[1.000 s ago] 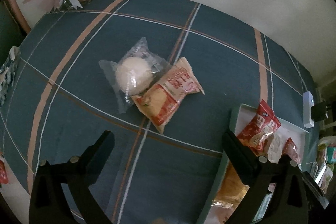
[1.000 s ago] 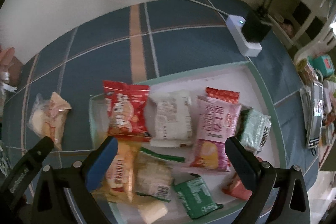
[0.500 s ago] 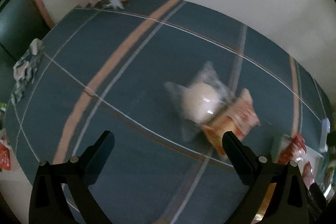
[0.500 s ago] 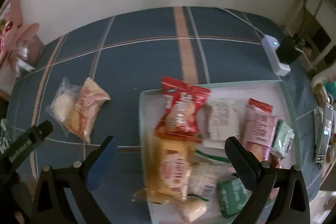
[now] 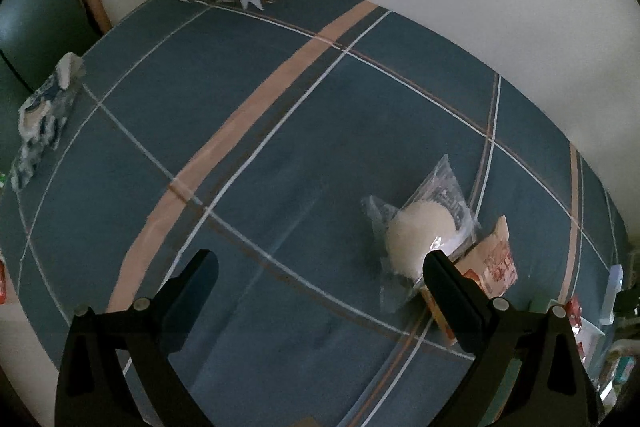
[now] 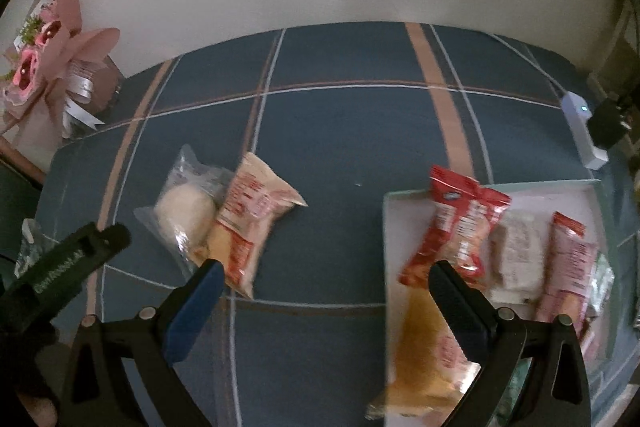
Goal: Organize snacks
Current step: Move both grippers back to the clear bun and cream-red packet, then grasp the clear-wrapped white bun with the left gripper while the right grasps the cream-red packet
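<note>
Two snacks lie loose on the tabletop, touching — a clear wrapper with a round white bun (image 6: 185,211) and, overlapping its right side, a beige-and-red packet (image 6: 250,217) lying flat, tilted. Toward the right edge sits a white tray (image 6: 532,189) crowded with packets: a red one (image 6: 456,227), a white one (image 6: 520,251), a pink one (image 6: 568,267) and an orange one (image 6: 424,351) at its near-left corner.

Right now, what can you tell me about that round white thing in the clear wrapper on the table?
The white bun is a smooth, pale, rounded piece, apparently soft, sealed in a clear crinkly plastic wrapper with faint print near its far end. It lies flat on the blue plaid tablecloth, outside the tray. Its right edge touches, maybe slightly overlaps, the beige and red snack packet beside it. Neither gripper is holding it; the left wrist view shows it just beyond one finger of the open left gripper.
</note>
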`<action>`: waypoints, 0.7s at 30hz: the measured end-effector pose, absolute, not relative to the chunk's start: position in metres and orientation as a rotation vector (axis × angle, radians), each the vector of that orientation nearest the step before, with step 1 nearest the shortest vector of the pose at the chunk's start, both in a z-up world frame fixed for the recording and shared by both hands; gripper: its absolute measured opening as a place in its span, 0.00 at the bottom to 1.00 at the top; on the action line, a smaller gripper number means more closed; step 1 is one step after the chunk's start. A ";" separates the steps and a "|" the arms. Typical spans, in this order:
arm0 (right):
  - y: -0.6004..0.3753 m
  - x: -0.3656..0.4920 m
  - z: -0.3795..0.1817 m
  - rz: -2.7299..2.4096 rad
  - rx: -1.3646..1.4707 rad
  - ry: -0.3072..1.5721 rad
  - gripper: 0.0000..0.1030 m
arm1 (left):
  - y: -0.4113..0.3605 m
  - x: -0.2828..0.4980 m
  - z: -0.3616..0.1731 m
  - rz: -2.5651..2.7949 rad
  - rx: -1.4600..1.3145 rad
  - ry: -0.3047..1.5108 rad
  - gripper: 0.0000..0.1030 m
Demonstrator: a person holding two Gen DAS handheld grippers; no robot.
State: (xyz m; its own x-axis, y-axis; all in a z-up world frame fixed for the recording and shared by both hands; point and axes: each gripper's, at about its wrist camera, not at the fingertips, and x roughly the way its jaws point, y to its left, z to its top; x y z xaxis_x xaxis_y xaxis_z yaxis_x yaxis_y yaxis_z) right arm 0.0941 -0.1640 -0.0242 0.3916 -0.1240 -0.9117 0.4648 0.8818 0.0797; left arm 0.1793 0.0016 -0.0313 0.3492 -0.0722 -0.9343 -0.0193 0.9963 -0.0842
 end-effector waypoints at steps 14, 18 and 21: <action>-0.147 0.140 -0.068 -0.315 0.348 1.116 1.00 | -0.023 0.212 -0.041 -0.141 -0.032 1.136 0.99; -0.148 0.147 -0.077 -0.310 0.357 1.121 1.00 | -0.034 0.216 -0.049 -0.205 -0.002 1.130 0.99; -0.151 0.150 -0.083 -0.318 0.355 1.129 1.00 | -0.040 0.215 -0.054 -0.243 0.025 1.137 0.99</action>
State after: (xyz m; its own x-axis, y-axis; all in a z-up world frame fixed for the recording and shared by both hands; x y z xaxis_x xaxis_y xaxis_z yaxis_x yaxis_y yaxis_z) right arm 0.1499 -0.1507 -0.0827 0.3941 -0.0672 -0.9166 0.4208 0.8999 0.1149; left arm 0.2152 -0.0396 -0.0538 0.3969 -0.1789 -0.9003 0.2041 0.9735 -0.1035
